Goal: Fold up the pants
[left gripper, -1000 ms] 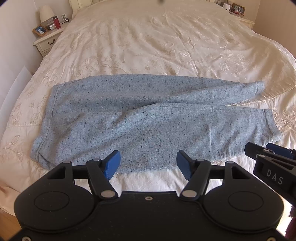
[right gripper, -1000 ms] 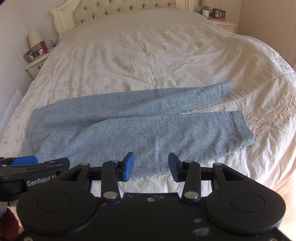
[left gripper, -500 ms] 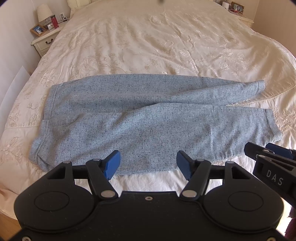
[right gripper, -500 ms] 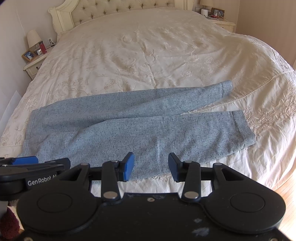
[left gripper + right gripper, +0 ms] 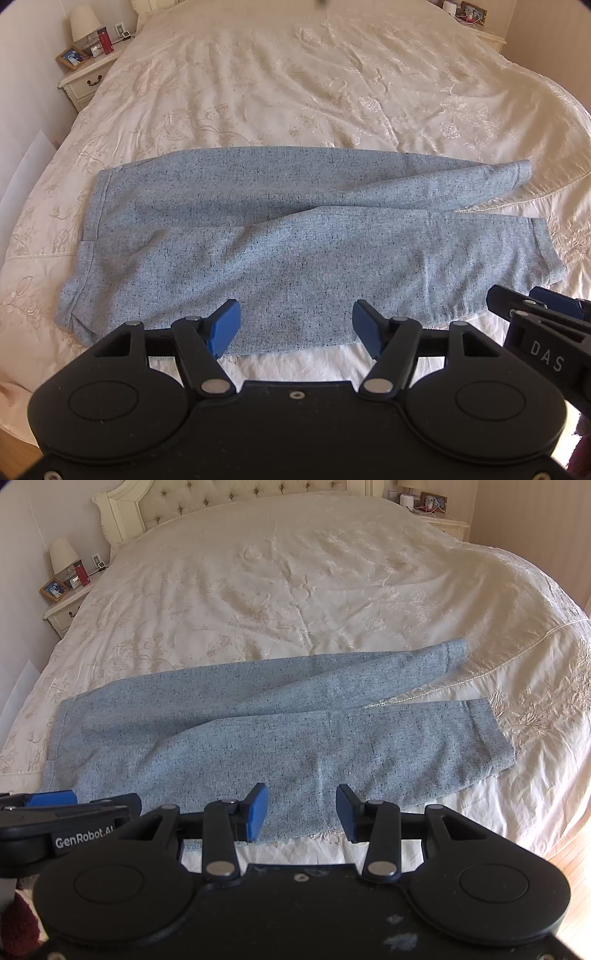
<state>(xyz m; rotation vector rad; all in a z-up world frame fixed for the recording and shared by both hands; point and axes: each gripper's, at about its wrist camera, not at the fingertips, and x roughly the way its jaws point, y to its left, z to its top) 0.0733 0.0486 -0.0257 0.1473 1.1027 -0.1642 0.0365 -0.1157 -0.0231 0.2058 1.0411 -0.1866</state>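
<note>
Item: light blue-grey flecked knit pants [image 5: 280, 236], laid flat across the near part of a wide bed with a cream embroidered satin bedspread [image 5: 314, 92]. Waistband to the left, both cuffed leg ends to the right. The far leg angles away toward the right, its cuff [image 5: 452, 655] lying on the corded seam of the bedspread; the near leg runs along the near edge of the bed. A narrow wedge of bedspread shows between the two legs at the right.

Left claw [image 5: 295, 328]: black frame, blue pads, jaws wide apart, nothing between them; it hangs above the near hem of the pants around mid-length.

Right claw [image 5: 300, 810]: same build, jaws wide, nothing gripped; it hangs above the near edge of the near leg. Each claw shows at the margin of the other's view, side by side.

Surroundings: cream tufted headboard [image 5: 229, 496] at the far end; cream bedside cabinet [image 5: 86, 79] at far left carrying a white-shaded lamp [image 5: 83, 22], a framed photograph [image 5: 71, 57] and a red container [image 5: 105, 41]; a second cream cabinet [image 5: 448, 524] at far right with small items on it.
</note>
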